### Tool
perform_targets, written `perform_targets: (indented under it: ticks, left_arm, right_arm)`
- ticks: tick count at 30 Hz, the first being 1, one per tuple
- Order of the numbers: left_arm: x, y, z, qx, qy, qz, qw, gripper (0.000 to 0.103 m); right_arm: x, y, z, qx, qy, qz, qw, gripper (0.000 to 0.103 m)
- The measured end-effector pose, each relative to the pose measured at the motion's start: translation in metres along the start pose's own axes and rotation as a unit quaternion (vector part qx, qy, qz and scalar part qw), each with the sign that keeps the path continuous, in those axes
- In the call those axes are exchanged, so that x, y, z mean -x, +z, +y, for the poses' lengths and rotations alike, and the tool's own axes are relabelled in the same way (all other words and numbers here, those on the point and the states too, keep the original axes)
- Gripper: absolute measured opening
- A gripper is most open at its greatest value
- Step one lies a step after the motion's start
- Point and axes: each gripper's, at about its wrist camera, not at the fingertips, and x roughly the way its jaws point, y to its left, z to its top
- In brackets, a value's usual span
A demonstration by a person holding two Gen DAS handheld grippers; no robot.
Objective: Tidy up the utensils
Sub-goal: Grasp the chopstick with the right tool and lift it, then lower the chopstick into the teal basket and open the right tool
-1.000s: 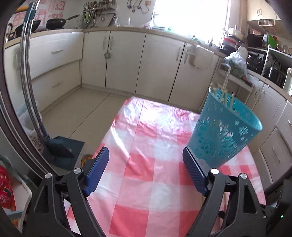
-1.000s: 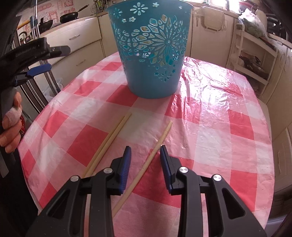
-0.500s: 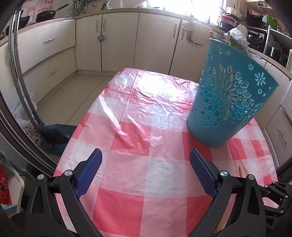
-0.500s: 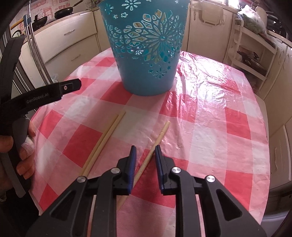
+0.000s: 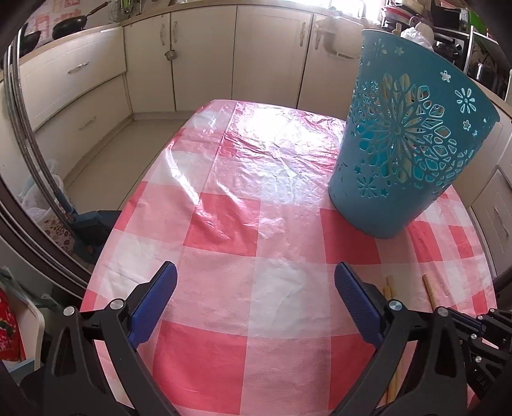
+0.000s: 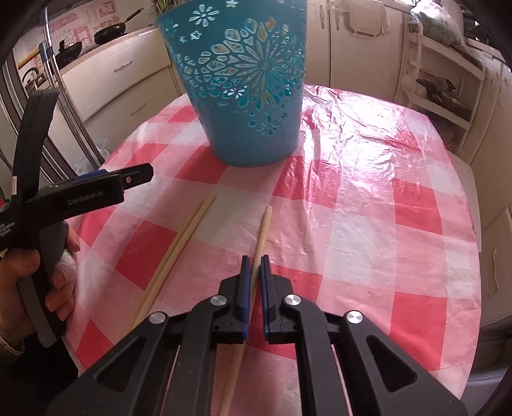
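Note:
A blue cut-out plastic basket stands on the red-and-white checked table, with pale sticks showing through its holes. A single wooden chopstick lies on the cloth, and my right gripper has its pads nearly closed on it. A pair of chopsticks lies to its left. My left gripper is wide open and empty, above the table's near left part; it also shows in the right wrist view. The basket and chopstick ends appear in the left wrist view.
Cream kitchen cabinets run around the room. A white shelf rack stands right of the table. Pans sit on the back counter. The table edge drops to the floor on the left.
My right gripper has closed in around the single chopstick. My left gripper has moved lower and nearer to the table, staying wide open.

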Motion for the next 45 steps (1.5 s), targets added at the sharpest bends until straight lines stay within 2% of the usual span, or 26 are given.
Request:
perform_targets:
  ticks: [8, 15, 20, 26, 36, 40, 45]
  left_arm:
    - [-0.005, -0.001, 0.001, 0.0, -0.001, 0.01, 1.0, 0.095]
    - [-0.007, 0.0, 0.001, 0.001, -0.002, 0.014, 0.9999, 0.095]
    - [-0.007, 0.0, 0.001, 0.001, -0.003, 0.014, 0.9999, 0.095]
    - [-0.009, -0.001, 0.001, 0.002, -0.002, 0.015, 0.9999, 0.095]
    - [-0.009, -0.003, 0.001, 0.002, -0.003, 0.016, 0.9999, 0.095]
    - [-0.01, -0.003, 0.001, 0.003, -0.003, 0.016, 0.9999, 0.095]
    - [-0.01, -0.003, 0.001, 0.002, -0.002, 0.017, 0.9999, 0.095]
  right_arm:
    - [0.018, 0.005, -0.017, -0.061, 0.059, -0.018, 0.996, 0.006]
    - [0.048, 0.008, -0.029, -0.102, 0.124, -0.057, 0.985, 0.006]
    - [0.067, 0.015, -0.033, -0.122, 0.15, -0.089, 0.977, 0.006]
    - [0.085, 0.028, -0.03, -0.115, 0.159, -0.123, 0.973, 0.005]
    - [0.099, 0.039, -0.024, -0.102, 0.163, -0.147, 0.97, 0.005]
    - [0.118, 0.052, -0.023, -0.095, 0.167, -0.17, 0.967, 0.005]
    - [0.158, 0.086, -0.021, -0.079, 0.182, -0.215, 0.956, 0.005]
